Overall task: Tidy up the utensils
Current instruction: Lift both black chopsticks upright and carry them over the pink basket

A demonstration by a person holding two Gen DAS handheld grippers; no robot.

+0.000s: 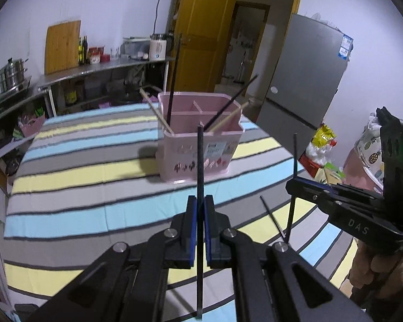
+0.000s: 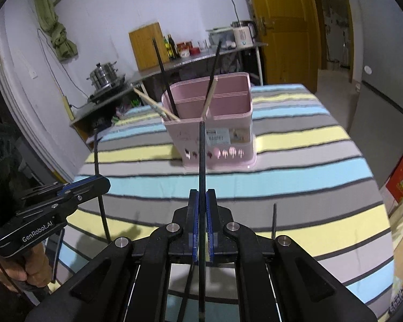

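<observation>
A pink utensil holder (image 1: 201,158) (image 2: 220,134) stands on the striped table, with black and wooden chopsticks leaning in its compartments. My left gripper (image 1: 200,201) is shut on a black chopstick (image 1: 200,161) that stands upright between its blue pads, in front of the holder. My right gripper (image 2: 202,196) is shut on another upright black chopstick (image 2: 201,158). In the left wrist view the right gripper (image 1: 292,183) sits at the right with its chopstick (image 1: 291,209). In the right wrist view the left gripper (image 2: 106,183) appears at the left. One more black chopstick (image 1: 272,217) (image 2: 274,221) lies on the cloth.
The striped tablecloth (image 1: 80,166) covers the table. Behind it runs a steel counter (image 1: 107,65) with a pot (image 1: 12,75), cutting board, bottles and kettle. A yellow door (image 1: 201,26) and grey fridge (image 1: 309,80) stand at the back right. A hand (image 2: 27,268) grips the left handle.
</observation>
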